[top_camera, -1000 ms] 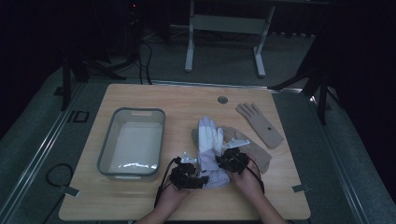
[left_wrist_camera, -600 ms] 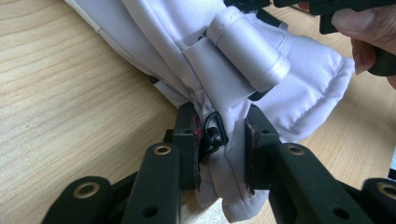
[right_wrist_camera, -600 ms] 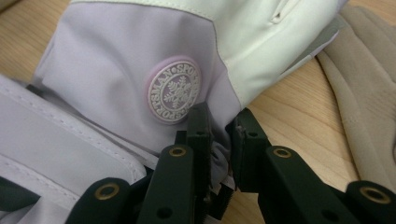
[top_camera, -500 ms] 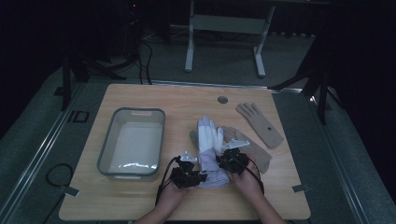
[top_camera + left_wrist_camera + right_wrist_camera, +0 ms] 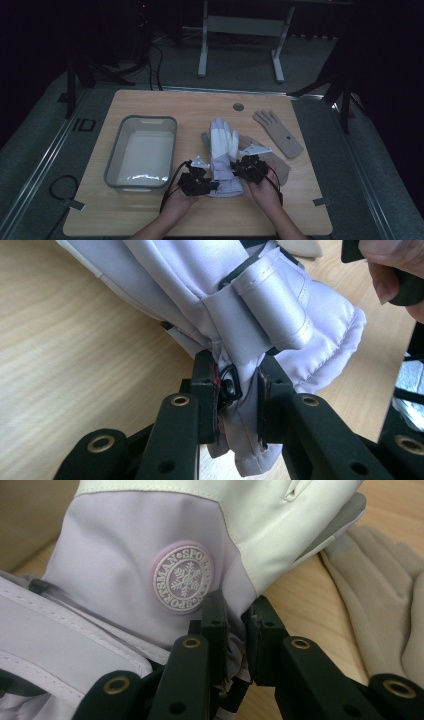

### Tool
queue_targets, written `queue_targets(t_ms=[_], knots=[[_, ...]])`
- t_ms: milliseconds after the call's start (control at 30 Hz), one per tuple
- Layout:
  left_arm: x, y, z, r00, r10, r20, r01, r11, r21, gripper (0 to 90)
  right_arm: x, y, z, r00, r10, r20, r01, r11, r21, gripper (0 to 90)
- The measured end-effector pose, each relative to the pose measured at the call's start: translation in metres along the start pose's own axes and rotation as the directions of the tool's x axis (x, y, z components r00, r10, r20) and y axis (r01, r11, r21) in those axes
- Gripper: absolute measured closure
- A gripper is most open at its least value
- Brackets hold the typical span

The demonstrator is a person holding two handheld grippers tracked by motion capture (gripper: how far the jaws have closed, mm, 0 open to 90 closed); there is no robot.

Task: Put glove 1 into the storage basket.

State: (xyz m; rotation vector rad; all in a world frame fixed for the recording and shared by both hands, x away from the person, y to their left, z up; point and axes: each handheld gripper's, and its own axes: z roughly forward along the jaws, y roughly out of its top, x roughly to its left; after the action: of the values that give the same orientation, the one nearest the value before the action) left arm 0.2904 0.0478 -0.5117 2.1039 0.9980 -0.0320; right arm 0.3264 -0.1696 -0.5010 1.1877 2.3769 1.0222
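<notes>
The white and lilac padded fabric ski glove (image 5: 223,155) lies on the wooden desk (image 5: 150,215), its long axis running straight away from both claws, fingers far, cuff near. The left claw (image 5: 212,186) has just been closing and now pinches the cuff's left edge; the right claw (image 5: 236,169) pinches the right edge. Both sit equally near, either side of the cuff.

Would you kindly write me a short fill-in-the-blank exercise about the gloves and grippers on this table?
1. Both grippers are shut on the cuff of the ____ glove.
2. The round badge on that glove bears a ____ design.
3. The grey tub stands at the ____ of the left gripper in the high view.
4. The right gripper pinches the same glove; a ____ glove lies apart.

Missing words: white; snowflake; left; tan
</notes>
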Motion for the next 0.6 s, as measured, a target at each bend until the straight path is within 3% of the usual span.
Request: queue_targets(t_ms=[333,600], knots=[[0.006,0.018,-0.030,0.9978,0.054,-0.039,-0.055,0.9982,-0.022,74.8,0.011,0.033,-0.011,1.0000,-0.004,0.006,0.005,0.998,-0.062,80.1],[0.013,0.025,-0.051,0.9958,0.071,-0.058,-0.072,0.9970,-0.026,74.8,0.020,0.053,-0.013,0.9999,-0.013,-0.005,0.013,0.996,-0.088,80.1]])
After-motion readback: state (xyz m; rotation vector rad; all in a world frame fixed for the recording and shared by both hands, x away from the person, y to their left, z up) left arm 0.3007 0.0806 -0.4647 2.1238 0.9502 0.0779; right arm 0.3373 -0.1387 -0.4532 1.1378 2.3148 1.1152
